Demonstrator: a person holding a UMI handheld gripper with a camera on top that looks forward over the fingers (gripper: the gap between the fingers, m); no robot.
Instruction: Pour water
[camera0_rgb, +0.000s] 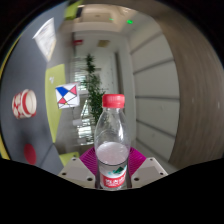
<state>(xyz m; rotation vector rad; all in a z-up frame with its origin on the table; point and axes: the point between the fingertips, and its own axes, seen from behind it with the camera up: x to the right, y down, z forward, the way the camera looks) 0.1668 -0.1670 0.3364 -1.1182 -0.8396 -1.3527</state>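
Note:
A clear plastic water bottle (111, 140) with a red cap (113, 101) and a red and green label stands upright between my gripper's fingers. My gripper (112, 166) is shut on the bottle's lower body, with the pink pads (88, 160) pressing on both sides. The bottle is held up in the air, with no table under it in view. The bottle looks partly filled with water. No cup or other vessel is in view.
A room lies beyond: a green potted plant (92, 85) behind the bottle, a white panel with a red and blue mark (66, 96) to the left, a red and white round thing (23, 103) further left, and grey panelled walls (150, 80) to the right.

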